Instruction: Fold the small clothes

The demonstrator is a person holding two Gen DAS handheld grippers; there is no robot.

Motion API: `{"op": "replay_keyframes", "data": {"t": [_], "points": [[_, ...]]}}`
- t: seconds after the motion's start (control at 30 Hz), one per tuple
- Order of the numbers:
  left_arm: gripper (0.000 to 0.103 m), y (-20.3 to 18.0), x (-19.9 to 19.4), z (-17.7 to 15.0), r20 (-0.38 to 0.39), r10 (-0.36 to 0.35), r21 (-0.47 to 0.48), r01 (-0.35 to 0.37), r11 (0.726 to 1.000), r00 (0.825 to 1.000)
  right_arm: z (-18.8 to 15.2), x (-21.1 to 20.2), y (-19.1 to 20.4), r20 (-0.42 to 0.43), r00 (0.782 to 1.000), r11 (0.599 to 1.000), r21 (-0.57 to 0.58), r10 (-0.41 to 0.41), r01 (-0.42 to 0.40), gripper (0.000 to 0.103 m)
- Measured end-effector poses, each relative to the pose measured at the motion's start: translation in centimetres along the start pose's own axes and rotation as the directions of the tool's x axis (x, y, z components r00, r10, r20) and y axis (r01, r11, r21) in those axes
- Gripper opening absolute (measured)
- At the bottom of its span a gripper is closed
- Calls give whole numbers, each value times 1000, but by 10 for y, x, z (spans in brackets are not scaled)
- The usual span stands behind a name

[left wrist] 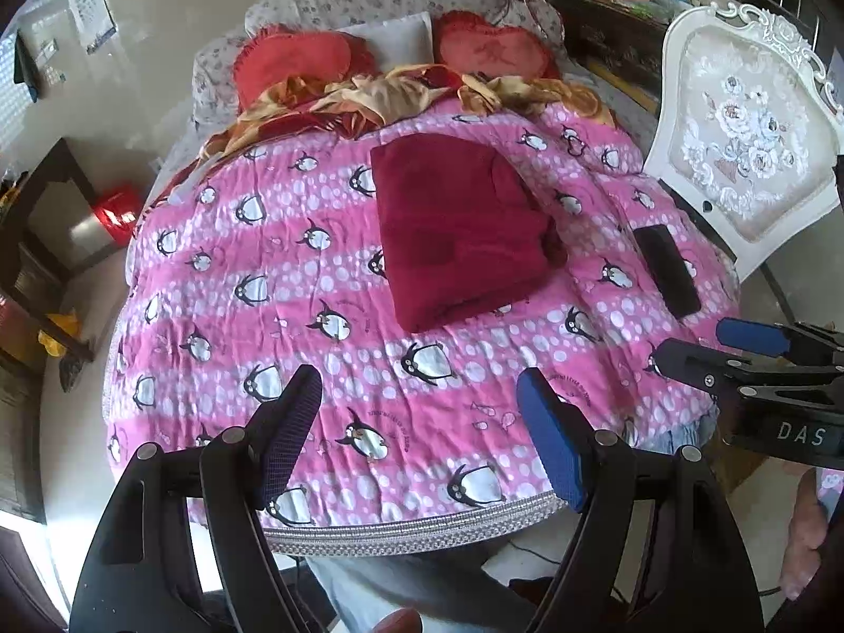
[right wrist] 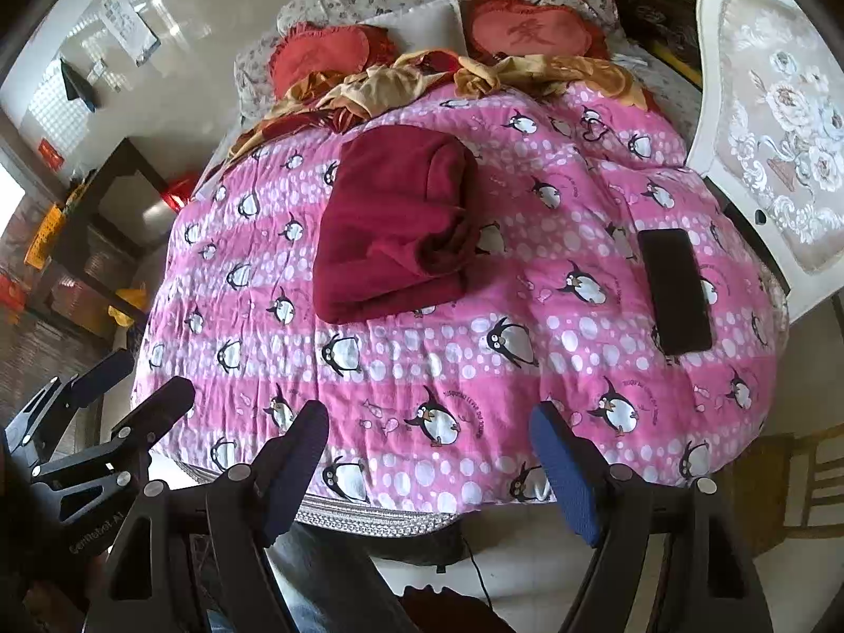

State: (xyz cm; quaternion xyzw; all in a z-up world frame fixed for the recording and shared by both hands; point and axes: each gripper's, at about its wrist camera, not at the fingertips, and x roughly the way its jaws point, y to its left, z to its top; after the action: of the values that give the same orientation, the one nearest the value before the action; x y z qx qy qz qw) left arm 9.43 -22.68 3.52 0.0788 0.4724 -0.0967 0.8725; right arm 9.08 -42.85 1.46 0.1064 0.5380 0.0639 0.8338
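Both tongs, left gripper and right gripper, gape empty above the quilt's near edge. Maroon garment lies folded mid-quilt, right edge bunched.

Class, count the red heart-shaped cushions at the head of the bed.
2. One red heart-shaped cushion lies left of the white pillow, the other right of it. The crumpled gold blanket covers their lower edges; more may be hidden.

chair cut off by right edge in both views. sheet on wall too blurred to read. quilt hides bed beneath.
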Motion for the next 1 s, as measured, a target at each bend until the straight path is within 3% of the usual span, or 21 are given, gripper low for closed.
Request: {"op": "replay_keyframes", "data": {"t": [1.0], "points": [[77, -1, -11, 8, 19, 6, 21, -6, 1000, 1000, 16, -6, 8, 2, 999, 999, -13, -35, 35, 76]]}}
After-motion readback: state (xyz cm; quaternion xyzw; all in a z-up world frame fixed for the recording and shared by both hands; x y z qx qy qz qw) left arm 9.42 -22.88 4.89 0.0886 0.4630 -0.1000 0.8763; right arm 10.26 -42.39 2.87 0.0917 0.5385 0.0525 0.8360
